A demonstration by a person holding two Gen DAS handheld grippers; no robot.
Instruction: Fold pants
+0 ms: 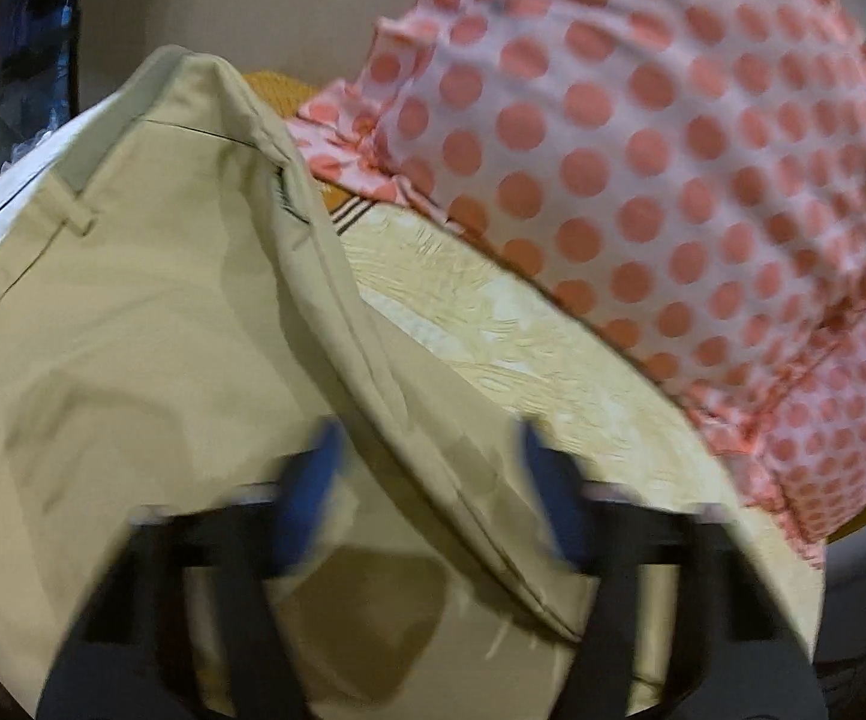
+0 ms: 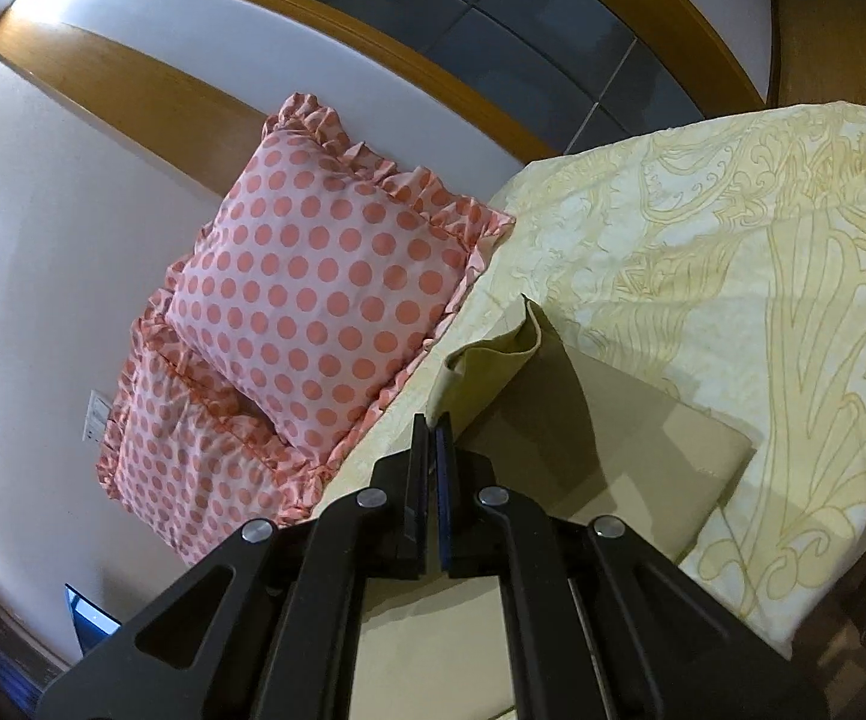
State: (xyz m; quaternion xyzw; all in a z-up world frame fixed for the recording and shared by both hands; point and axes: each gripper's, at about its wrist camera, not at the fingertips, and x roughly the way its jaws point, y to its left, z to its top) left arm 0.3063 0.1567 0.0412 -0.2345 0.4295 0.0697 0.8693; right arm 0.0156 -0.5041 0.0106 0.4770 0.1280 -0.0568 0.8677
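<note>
Beige pants (image 1: 133,330) lie on a yellow patterned bedspread (image 1: 493,324), waistband and belt loop at the left. My left gripper (image 1: 427,480) is open, its blue-padded fingers (image 1: 325,468) astride a raised fold of the pants. The view is blurred. In the right wrist view my right gripper (image 2: 433,438) is shut on an edge of the pants (image 2: 481,360) and lifts it off the bed; the rest of the pants (image 2: 643,450) lies flat below.
Pink polka-dot pillows (image 2: 319,294) with ruffled edges lean by the bedspread (image 2: 733,240) against a white wall; one also fills the right of the left wrist view (image 1: 643,150). A wooden headboard frame (image 2: 313,18) runs behind.
</note>
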